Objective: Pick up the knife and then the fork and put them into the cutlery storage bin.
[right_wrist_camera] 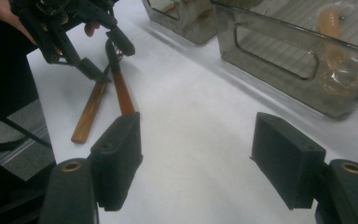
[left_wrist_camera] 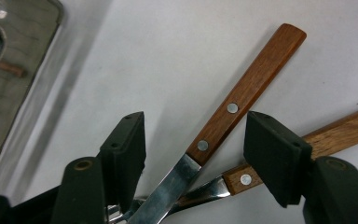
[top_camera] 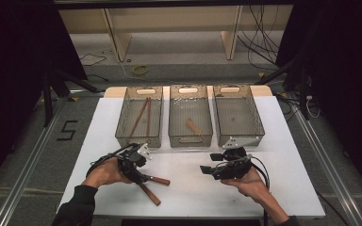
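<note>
Two wooden-handled utensils lie crossed on the white table top near its front left. One is a knife (left_wrist_camera: 247, 88) with a riveted reddish handle (top_camera: 160, 180). The second utensil (left_wrist_camera: 340, 130) has a paler handle (top_camera: 151, 194) and runs under the knife's blade. My left gripper (left_wrist_camera: 196, 154) is open and low over them, one jaw on each side of the knife where blade meets handle. In the high view it (top_camera: 140, 177) points toward the front right. My right gripper (top_camera: 206, 170) is open over bare table with nothing between its jaws (right_wrist_camera: 196, 158), facing the left gripper (right_wrist_camera: 98, 51).
Three clear plastic bins stand in a row at the back. The left bin (top_camera: 122, 122) holds long wooden sticks, the middle bin (top_camera: 191, 139) a short wooden-handled piece, and the right bin (top_camera: 257, 122) looks bare. A white sheet (top_camera: 273, 179) covers the table.
</note>
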Available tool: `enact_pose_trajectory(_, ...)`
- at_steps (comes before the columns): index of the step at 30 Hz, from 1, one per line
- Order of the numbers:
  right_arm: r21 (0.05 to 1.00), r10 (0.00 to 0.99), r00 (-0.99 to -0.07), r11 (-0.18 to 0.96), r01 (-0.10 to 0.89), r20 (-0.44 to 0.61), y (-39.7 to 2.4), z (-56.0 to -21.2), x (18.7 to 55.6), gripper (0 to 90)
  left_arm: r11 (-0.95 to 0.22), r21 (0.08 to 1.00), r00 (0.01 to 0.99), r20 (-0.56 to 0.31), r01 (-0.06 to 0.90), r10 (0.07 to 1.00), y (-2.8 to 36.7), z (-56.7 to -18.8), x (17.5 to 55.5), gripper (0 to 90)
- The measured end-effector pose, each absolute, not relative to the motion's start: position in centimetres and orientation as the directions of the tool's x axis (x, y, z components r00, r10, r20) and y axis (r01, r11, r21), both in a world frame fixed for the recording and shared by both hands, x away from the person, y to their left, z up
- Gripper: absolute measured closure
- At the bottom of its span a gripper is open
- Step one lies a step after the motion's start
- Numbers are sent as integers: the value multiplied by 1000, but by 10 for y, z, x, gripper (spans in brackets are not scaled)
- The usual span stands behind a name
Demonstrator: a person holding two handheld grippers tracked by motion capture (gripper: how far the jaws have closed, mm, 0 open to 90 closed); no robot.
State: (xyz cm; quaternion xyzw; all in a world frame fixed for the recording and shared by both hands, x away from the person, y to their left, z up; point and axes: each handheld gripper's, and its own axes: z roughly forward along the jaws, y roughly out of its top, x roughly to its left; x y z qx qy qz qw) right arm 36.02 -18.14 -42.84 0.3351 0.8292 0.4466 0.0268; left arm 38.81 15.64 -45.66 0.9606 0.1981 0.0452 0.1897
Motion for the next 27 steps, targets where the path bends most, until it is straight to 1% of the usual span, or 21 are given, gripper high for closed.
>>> enact_pose_trajectory(6,758,580,-775,381,529,250,-181,-429,361,337,-888,315,934,13,335,357,151,-462,390,479)
enact_pose_trajectory(7,760,580,-776,380,528,249,-182,-429,361,337,-883,320,932,6,342,363,150,-464,389,483)
enact_pose_trajectory(11,758,581,-775,381,529,248,-182,-429,361,339,-902,290,943,-2,320,334,148,-464,391,534)
enact_pose_trajectory(14,758,582,-774,381,529,248,-182,-429,361,341,-898,287,939,-6,332,345,147,-466,391,570)
enact_pose_trajectory(16,759,582,-774,381,529,247,-181,-429,360,343,-902,276,938,0,333,346,147,-465,393,613)
enact_pose_trajectory(17,758,583,-774,381,529,247,-181,-429,360,345,-893,286,932,-2,347,361,147,-466,392,627)
enact_pose_trajectory(20,757,584,-773,382,530,246,-181,-429,360,347,-895,282,933,1,344,359,147,-465,393,675)
enact_pose_trajectory(23,758,584,-773,381,530,247,-181,-429,360,349,-896,287,935,-3,340,354,147,-465,393,694)
enact_pose_trajectory(24,758,584,-773,381,529,246,-182,-429,360,350,-902,279,940,1,328,342,148,-465,394,701)
enact_pose_trajectory(27,757,587,-771,379,532,248,-182,-429,361,352,-901,291,939,18,323,343,147,-465,393,733)
